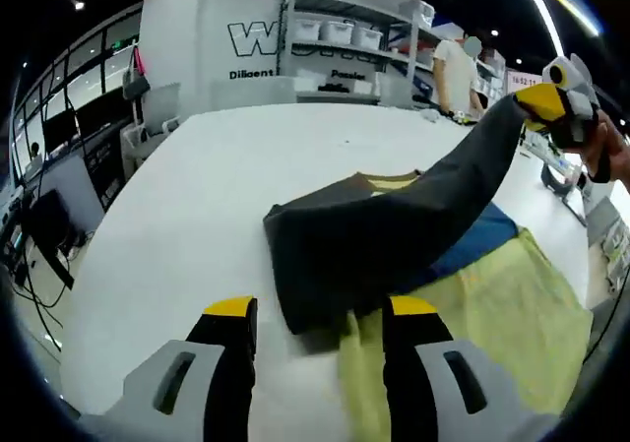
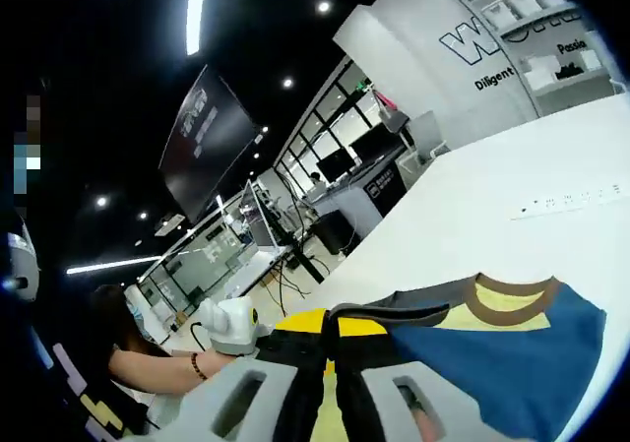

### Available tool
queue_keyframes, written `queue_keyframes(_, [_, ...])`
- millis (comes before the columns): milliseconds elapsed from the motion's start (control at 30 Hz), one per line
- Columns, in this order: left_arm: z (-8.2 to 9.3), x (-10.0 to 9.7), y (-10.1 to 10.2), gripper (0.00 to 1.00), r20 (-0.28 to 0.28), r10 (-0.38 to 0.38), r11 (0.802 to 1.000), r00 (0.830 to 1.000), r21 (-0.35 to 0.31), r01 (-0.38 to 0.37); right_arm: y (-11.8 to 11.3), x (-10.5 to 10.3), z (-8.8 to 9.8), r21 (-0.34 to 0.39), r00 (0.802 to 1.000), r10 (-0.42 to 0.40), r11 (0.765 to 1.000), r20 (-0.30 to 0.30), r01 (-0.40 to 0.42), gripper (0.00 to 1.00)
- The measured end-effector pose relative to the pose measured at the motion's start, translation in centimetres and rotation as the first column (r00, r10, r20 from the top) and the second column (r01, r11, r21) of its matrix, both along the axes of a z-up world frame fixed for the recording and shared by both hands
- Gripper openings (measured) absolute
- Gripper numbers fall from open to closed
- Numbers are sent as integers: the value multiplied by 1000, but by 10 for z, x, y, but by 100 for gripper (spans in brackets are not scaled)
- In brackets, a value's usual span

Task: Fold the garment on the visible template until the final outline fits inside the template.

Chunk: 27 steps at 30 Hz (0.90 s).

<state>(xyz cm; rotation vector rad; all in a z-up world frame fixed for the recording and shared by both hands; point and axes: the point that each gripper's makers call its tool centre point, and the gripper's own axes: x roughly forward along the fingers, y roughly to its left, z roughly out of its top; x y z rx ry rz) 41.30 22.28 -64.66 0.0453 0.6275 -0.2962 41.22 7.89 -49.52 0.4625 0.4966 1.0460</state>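
White table [image 1: 197, 196] — shelving [image 1: 340, 43], perhaps offices behind

template [image 1: 492, 304]: mostly under garment [image 1: 384, 235] | shelf lettering [image 1: 251, 38]: partly hidden

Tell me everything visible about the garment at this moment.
The garment is a soft dark grey shirt with blue and pale yellow panels and a brown collar. It lies partly folded on the white table. One grey sleeve is lifted off the table, pinched in the right claw. The left claw hovers open at its near edge.
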Motion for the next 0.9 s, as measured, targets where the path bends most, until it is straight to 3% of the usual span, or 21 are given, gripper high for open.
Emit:
queue_keyframes(200, [-10, 5, 3, 42, 2, 35, 999, 999, -4, -35, -8, 10, 13, 1, 999, -18, 1000, 41, 17, 0])
queue_keyframes(467, [-15, 4, 6, 33, 12, 23, 999, 1000, 33, -23, -32, 21, 13, -23, 997, -54, 998, 63, 55, 0])
queue_keyframes(667, [-15, 5, 6, 29, 31, 15, 997, 999, 70, -18, -67, 35, 2, -28, 991, -132, 991, 23, 133, 0])
queue_keyframes(767, [-13, 4, 7, 16, 46, 8, 995, 999, 95, -13, -81, 36, -9, -55, 988, -155, 986, -1, 155, 0])
queue_keyframes(800, [-15, 3, 9, 14, 45, -2, 993, 999, 121, -3, -86, 36, -15, -68, 987, -163, 984, -5, 163, 0])
queue_keyframes(900, [-17, 3, 6, 12, 34, -11, 995, 999, 100, 7, -101, 34, -34, -122, 985, -168, 979, -37, 162, 0])
